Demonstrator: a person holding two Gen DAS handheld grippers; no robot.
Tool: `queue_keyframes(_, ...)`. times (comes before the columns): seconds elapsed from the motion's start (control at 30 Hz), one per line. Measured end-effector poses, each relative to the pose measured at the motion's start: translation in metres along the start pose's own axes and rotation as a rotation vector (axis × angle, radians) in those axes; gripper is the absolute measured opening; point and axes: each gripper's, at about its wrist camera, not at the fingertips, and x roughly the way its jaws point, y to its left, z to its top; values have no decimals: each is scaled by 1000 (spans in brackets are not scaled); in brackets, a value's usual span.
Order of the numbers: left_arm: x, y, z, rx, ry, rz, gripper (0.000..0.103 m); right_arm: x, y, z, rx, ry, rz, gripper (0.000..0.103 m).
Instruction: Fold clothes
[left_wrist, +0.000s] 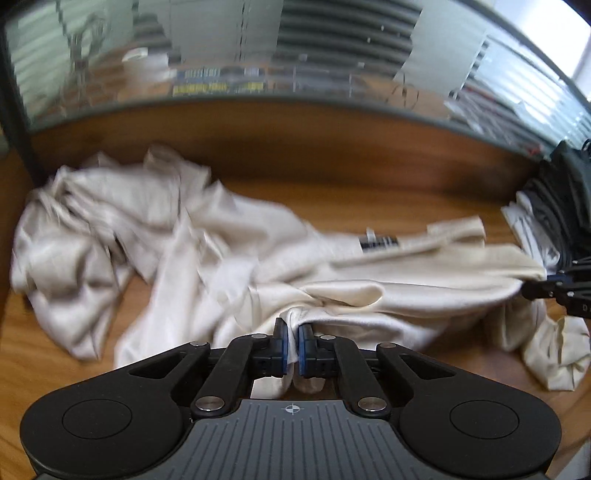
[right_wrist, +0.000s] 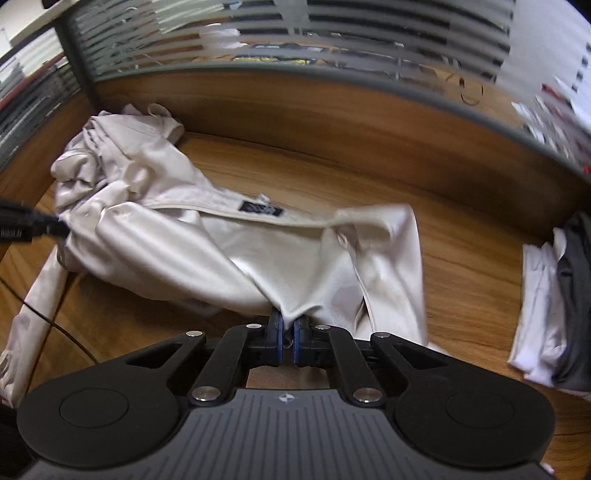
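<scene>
Left wrist: one crumpled cream satin garment (left_wrist: 258, 258) on wooden desk (left_wrist: 332, 199); left gripper (left_wrist: 293, 332) and right gripper (right_wrist: 288, 328) each pinched nearly closed on its fabric.

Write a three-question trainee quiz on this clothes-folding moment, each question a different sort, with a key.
1. True or false: both the left gripper and the right gripper pinch the crumpled cream satin garment.
2. The garment's small dark label is: A) hidden, B) facing up, C) torn off.
3. Fill in: the folded white and grey clothes lie on the wooden ____.

Key: 1 true; 2 B; 3 table.
</scene>
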Motion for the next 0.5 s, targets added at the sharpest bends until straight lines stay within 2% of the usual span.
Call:
queue_keyframes(0.17, -9, 8, 33, -1, -53, 4, 7, 0, -3, 31, -15, -38, -32, 4)
queue_keyframes(0.23, 0, 9, 44, -4, -59, 15, 7, 8, -4, 45, -24, -45, -46, 4)
queue_keyframes(0.37, 34, 13, 60, -21, -27, 38, 8, 51, -14, 65, -34, 8, -47, 4)
queue_keyframes(0.5, 57, 16, 60, -51, 17, 49, 12, 84, -26, 73, -19, 67, -32, 8)
